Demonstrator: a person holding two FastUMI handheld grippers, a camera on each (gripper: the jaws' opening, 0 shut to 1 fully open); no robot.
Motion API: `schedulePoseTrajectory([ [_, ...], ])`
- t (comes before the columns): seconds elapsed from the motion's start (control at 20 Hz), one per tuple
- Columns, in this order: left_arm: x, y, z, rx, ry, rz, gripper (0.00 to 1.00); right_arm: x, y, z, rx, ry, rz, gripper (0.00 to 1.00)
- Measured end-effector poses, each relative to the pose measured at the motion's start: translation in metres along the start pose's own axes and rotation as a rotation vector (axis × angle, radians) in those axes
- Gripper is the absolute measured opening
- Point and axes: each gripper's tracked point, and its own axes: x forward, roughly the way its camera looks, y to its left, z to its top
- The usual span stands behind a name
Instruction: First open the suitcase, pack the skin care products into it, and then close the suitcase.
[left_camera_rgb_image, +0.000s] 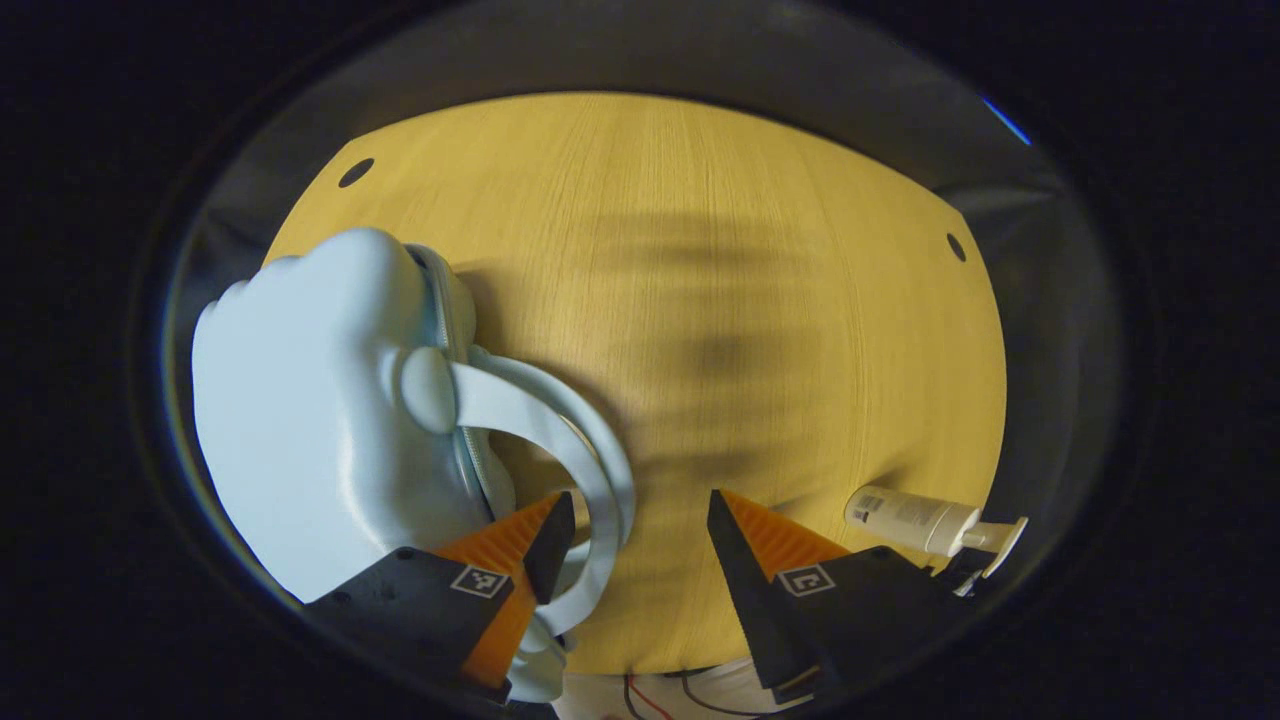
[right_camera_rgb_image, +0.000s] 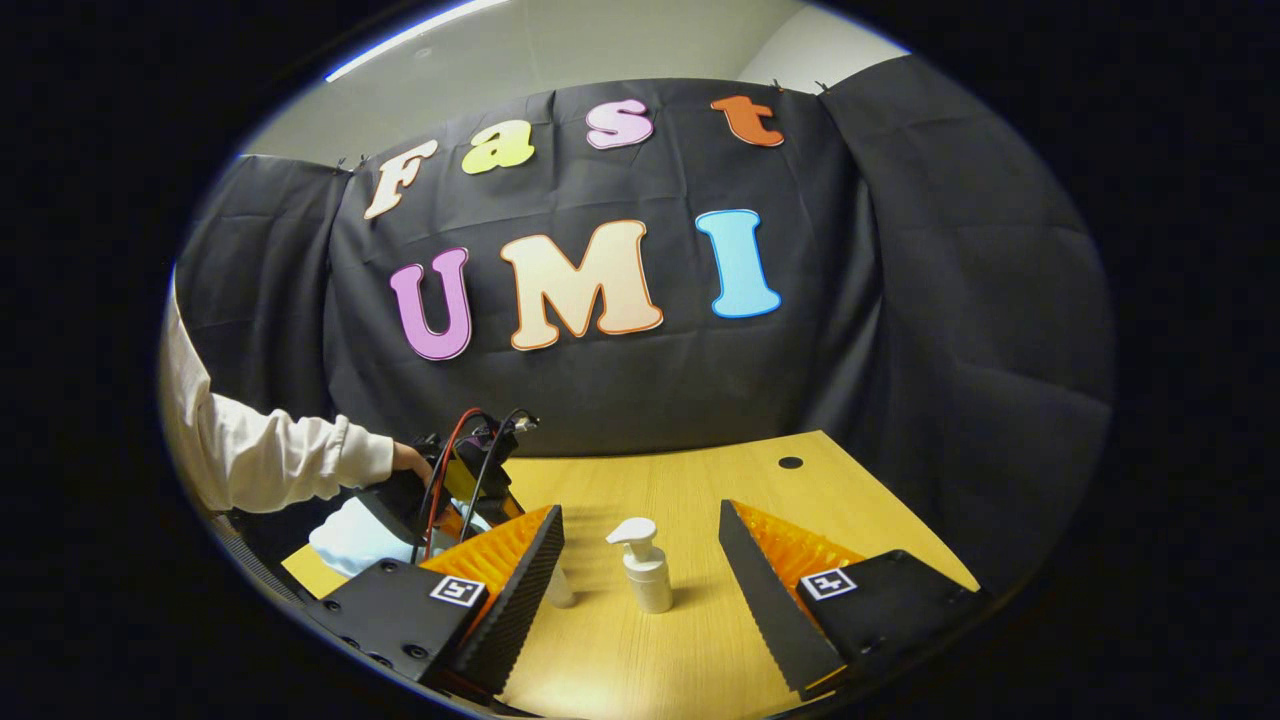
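The left gripper (left_camera_rgb_image: 640, 545), jaws released, hangs over the closed pale-blue suitcase (left_camera_rgb_image: 320, 420) on the tabletop (left_camera_rgb_image: 720, 300), one finger by its handle (left_camera_rgb_image: 590, 470), apparently to open it; the right gripper (right_camera_rgb_image: 640, 560), jaws spread, faces a pump bottle (right_camera_rgb_image: 645, 570).

Nothing readable: the pump bottle (left_camera_rgb_image: 915, 520) carries print too small to make out; square coded markers sit on the gripper fingers (right_camera_rgb_image: 458, 590), no words.
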Motion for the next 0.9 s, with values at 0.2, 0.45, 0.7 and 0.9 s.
schedulePoseTrajectory([
  [0.2, 0.008, -0.001, -0.009, 0.002, 0.073, -0.002, 0.75, -0.004, -0.009, -0.001, -0.005, 0.001, -0.018, 0.98],
  [0.45, 0.011, 0.010, -0.013, -0.021, 0.110, 0.002, 0.32, -0.007, -0.014, 0.000, -0.002, -0.001, -0.028, 0.98],
  [0.7, 0.003, 0.013, -0.016, 0.024, 0.124, -0.010, 0.31, -0.005, -0.009, -0.004, -0.011, 0.009, -0.014, 0.98],
  [0.9, -0.001, 0.019, -0.015, 0.076, 0.125, 0.009, 0.32, -0.002, -0.003, -0.005, -0.026, 0.010, -0.004, 0.98],
])
